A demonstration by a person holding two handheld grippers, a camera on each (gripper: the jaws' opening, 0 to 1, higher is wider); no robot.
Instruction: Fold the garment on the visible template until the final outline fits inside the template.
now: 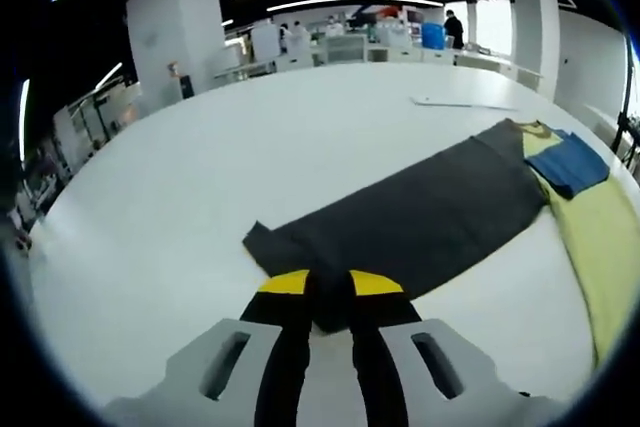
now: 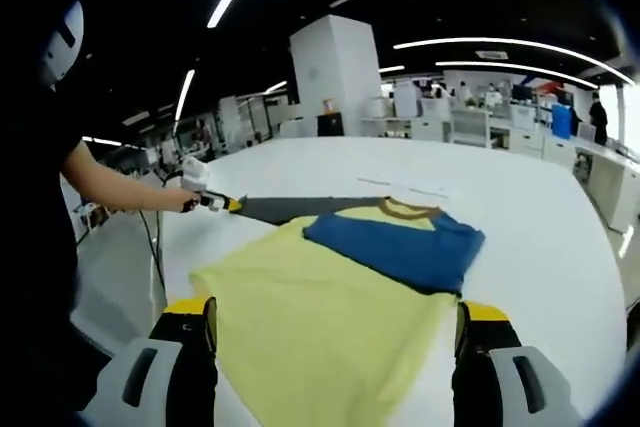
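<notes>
Left tool [image 1: 331, 285] clamped on dark sleeve [image 1: 400, 222]; right tool [image 2: 336, 319] jaws wide.
Yellow garment [image 2: 320, 322] lay flat on white counter [image 2: 540, 217] between right tool's jaws, blue sleeve [image 2: 400, 244] folded across it, dark sleeve stretched sideways.

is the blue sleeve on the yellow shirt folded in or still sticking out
Folded in. The blue sleeve lies across the yellow shirt body near the collar, on top of the fabric rather than spread out sideways.

Left gripper [image 1: 331, 285]: black jaws, yellow tips, light grey slotted housings. Right gripper [image 2: 335, 325]: same black jaws, yellow caps, grey slotted bases. Black short-sleeved top [image 2: 35, 207] worn.
</notes>
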